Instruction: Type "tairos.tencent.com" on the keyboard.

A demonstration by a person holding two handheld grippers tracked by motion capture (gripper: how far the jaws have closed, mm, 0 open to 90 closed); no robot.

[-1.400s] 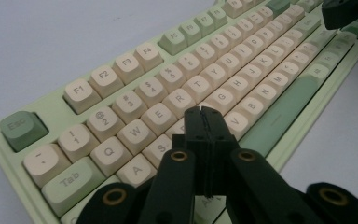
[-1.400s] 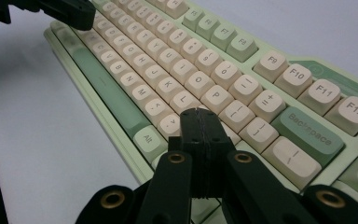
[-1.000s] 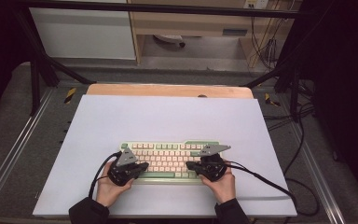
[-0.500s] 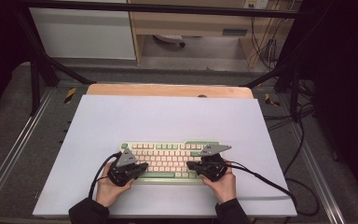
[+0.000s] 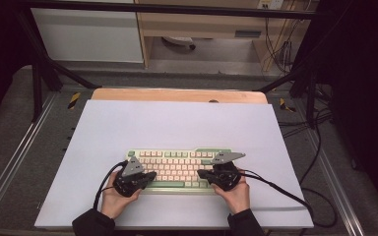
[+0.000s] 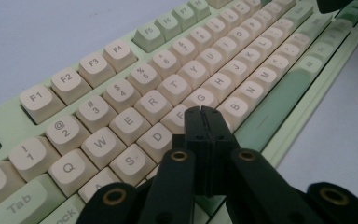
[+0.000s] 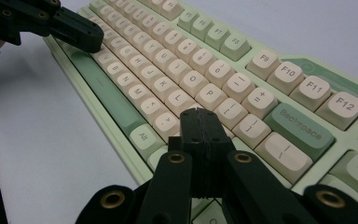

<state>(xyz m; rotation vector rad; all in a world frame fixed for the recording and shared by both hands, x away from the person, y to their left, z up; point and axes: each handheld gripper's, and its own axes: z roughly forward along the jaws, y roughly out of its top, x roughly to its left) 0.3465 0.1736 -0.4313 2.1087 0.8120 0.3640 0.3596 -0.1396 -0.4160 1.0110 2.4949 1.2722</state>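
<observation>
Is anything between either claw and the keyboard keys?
Nothing visible. The shut left claw hangs right over the keyboard near F and G; the shut right claw sits above keys right of L.

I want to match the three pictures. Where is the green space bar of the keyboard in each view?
High view: space bar, bottom row, between the grippers.
Left gripper view: right of the shut jaws.
Right gripper view: upper left, below the left gripper.
Shared landmark: the keyboard's pale green frame.

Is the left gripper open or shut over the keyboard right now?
Shut. In its own view the left gripper has both black jaws pressed flat together with nothing between them, tips over the keyboard near the F and G keys.
</observation>
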